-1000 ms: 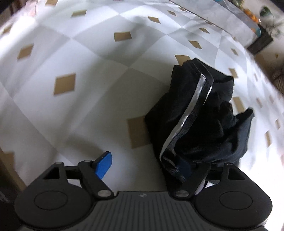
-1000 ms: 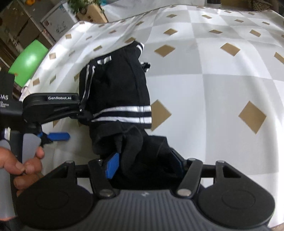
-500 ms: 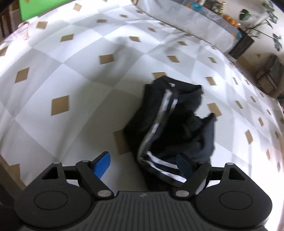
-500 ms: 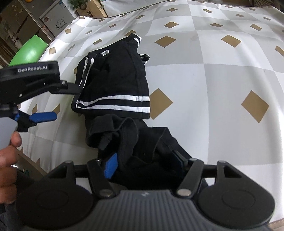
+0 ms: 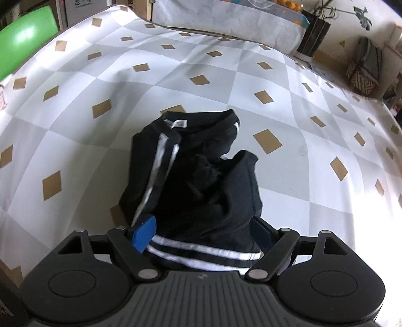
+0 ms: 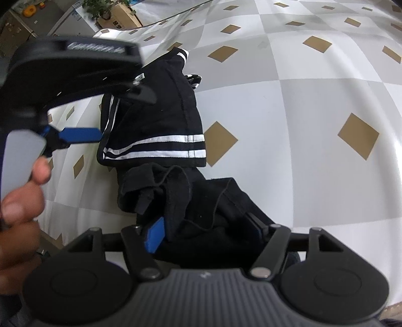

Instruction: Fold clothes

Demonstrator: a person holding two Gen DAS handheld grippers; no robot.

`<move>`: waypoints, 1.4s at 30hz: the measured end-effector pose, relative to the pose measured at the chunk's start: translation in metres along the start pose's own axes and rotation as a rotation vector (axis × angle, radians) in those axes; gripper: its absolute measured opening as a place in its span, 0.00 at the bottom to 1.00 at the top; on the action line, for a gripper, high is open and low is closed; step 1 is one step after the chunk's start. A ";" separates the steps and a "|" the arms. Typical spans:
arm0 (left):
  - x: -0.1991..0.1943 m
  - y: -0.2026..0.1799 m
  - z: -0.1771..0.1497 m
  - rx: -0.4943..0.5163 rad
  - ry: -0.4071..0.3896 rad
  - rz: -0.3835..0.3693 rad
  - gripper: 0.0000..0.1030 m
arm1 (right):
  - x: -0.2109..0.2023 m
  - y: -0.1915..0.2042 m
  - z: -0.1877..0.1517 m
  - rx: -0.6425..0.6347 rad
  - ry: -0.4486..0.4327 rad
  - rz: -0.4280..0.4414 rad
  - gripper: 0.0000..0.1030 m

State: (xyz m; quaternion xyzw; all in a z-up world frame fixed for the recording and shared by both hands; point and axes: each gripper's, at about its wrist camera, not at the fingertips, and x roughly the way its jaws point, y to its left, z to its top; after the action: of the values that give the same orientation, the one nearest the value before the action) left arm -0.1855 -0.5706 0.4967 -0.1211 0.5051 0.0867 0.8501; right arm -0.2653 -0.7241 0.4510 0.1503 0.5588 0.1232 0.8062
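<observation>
A black garment with white stripes (image 5: 201,181) lies bunched on the checked tablecloth (image 5: 176,75); it also shows in the right wrist view (image 6: 160,125). My left gripper (image 5: 201,229) is open, its blue pads on either side of the striped hem, above it. In the right wrist view the left gripper (image 6: 80,135) hovers at the garment's left edge. My right gripper (image 6: 206,229) is open, with loose black fabric (image 6: 201,201) lying between its fingers.
The table's far edge runs along the top of the left wrist view, with a green ball (image 5: 25,37), a plant stand (image 5: 314,32) and a woven basket (image 5: 361,78) beyond. A cardboard box with a plant (image 6: 118,15) stands past the table.
My left gripper has swung right and over the garment; the striped hem now lies between its open fingers. The right gripper has stayed put with fabric between its fingers.
</observation>
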 end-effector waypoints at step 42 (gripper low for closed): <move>-0.014 0.108 0.003 -0.259 -0.015 0.206 0.37 | 0.004 -0.003 0.003 0.012 -0.009 0.009 0.67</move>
State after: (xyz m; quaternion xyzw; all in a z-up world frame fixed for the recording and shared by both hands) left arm -0.2186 -0.4672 0.4977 -0.1769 0.4933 0.2386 0.8176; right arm -0.2609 -0.7258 0.4470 0.1582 0.5551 0.1229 0.8073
